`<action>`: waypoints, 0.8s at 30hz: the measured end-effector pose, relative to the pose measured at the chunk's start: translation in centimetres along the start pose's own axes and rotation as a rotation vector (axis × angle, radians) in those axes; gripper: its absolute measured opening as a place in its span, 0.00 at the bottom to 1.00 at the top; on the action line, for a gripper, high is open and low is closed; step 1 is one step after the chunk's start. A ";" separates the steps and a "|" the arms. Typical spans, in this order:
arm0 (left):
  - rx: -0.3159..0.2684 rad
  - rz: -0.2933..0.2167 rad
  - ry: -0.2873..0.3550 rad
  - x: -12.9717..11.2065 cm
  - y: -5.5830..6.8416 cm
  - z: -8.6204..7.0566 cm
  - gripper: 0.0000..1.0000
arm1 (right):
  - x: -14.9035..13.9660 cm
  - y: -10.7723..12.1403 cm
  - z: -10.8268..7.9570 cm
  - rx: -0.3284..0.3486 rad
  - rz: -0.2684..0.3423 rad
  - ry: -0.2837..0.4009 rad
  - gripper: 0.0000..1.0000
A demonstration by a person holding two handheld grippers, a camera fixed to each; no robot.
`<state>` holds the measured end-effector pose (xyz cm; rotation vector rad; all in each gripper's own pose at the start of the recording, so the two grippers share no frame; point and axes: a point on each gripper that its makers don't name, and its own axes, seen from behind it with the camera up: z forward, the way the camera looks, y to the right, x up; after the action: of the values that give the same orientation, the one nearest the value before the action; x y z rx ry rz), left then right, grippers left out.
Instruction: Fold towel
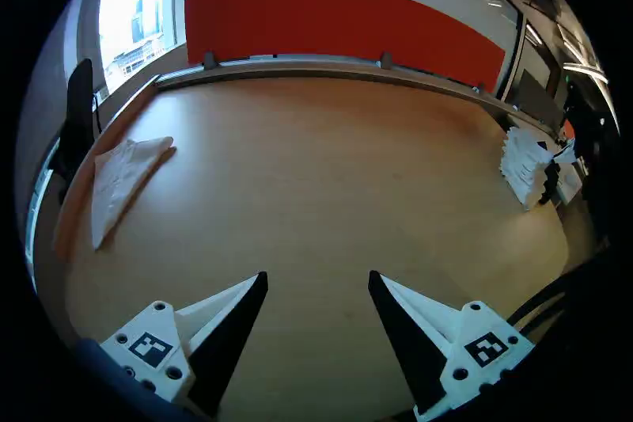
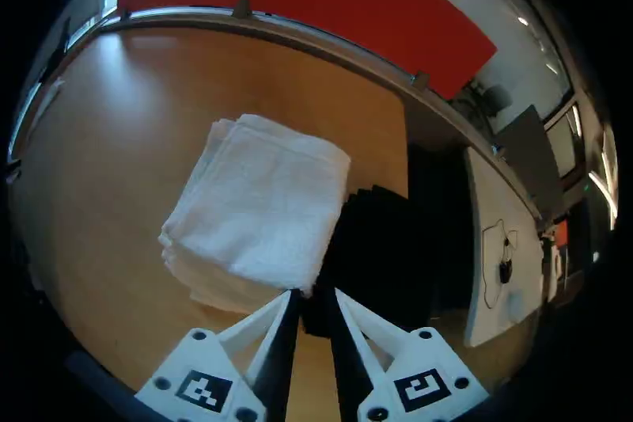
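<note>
A folded white towel (image 2: 261, 208) lies on top of a stack of white towels on the wooden table (image 2: 119, 145) in the right gripper view. My right gripper (image 2: 310, 295) is right at its near corner, fingers drawn almost together. I cannot tell whether cloth is pinched between them. In the left gripper view my left gripper (image 1: 316, 283) hovers open over bare table (image 1: 316, 176), holding nothing. A flat whitish towel (image 1: 123, 180) lies far to its left by the table edge. The white towel stack (image 1: 524, 165) sits at the far right.
A stack of black towels (image 2: 388, 256) sits against the white stack's right side, at the table edge. A red divider panel (image 1: 340, 22) runs along the back of the table. A black chair (image 1: 77, 117) stands at the left. Beyond the right edge is another desk (image 2: 498, 264).
</note>
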<state>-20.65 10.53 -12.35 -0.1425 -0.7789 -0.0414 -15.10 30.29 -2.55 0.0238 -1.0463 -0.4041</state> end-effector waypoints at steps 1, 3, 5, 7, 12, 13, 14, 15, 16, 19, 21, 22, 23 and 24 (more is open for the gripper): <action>0.000 0.000 0.000 0.0 0.0 0.0 0.94 | -0.1 0.0 0.0 -0.003 0.002 -0.002 0.31; 0.000 0.001 0.000 0.0 0.0 0.0 0.94 | -0.2 0.1 0.1 -0.007 0.005 -0.007 0.34; 0.000 0.002 0.000 0.0 0.0 0.1 0.94 | -0.4 0.1 0.1 -0.010 0.008 -0.011 0.36; 0.000 0.002 0.000 0.0 -0.1 0.1 0.94 | -0.6 0.2 0.1 -0.013 0.011 -0.014 0.36; -0.001 -0.001 0.000 0.1 -0.1 0.2 0.94 | -1.1 0.5 0.0 -0.024 0.019 -0.022 0.37; -0.002 0.000 0.000 0.1 -0.1 0.2 0.94 | -1.2 0.6 0.0 -0.029 0.021 -0.024 0.38; -0.002 0.000 0.000 0.1 -0.1 0.2 0.94 | -1.2 0.8 0.0 -0.033 0.024 -0.025 0.39; -0.003 0.001 0.001 0.1 -0.1 0.2 0.94 | -1.3 0.9 -0.1 -0.037 0.027 -0.027 0.40; -0.004 0.002 0.001 0.2 -0.1 0.2 0.94 | -1.4 1.0 -0.1 -0.041 0.030 -0.027 0.41; -0.006 0.004 0.003 0.3 0.0 0.2 0.94 | -1.4 1.2 -0.3 -0.049 0.040 -0.022 0.51; -0.008 0.005 0.004 0.3 0.0 0.2 0.94 | -1.3 1.2 -0.4 -0.050 0.047 -0.015 0.62; -0.009 0.006 0.004 0.4 0.1 0.2 0.94 | -1.1 1.1 -0.5 -0.050 0.049 -0.010 0.68; -0.009 0.006 0.005 0.4 0.1 0.2 0.94 | -1.0 1.0 -0.6 -0.049 0.052 -0.005 0.72; -0.010 0.006 0.005 0.4 0.1 0.2 0.94 | -0.9 0.9 -0.6 -0.047 0.054 -0.001 0.79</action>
<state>-20.49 10.65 -11.91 -0.1543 -0.7730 -0.0396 -14.71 31.31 -3.44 -0.0466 -1.0356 -0.3796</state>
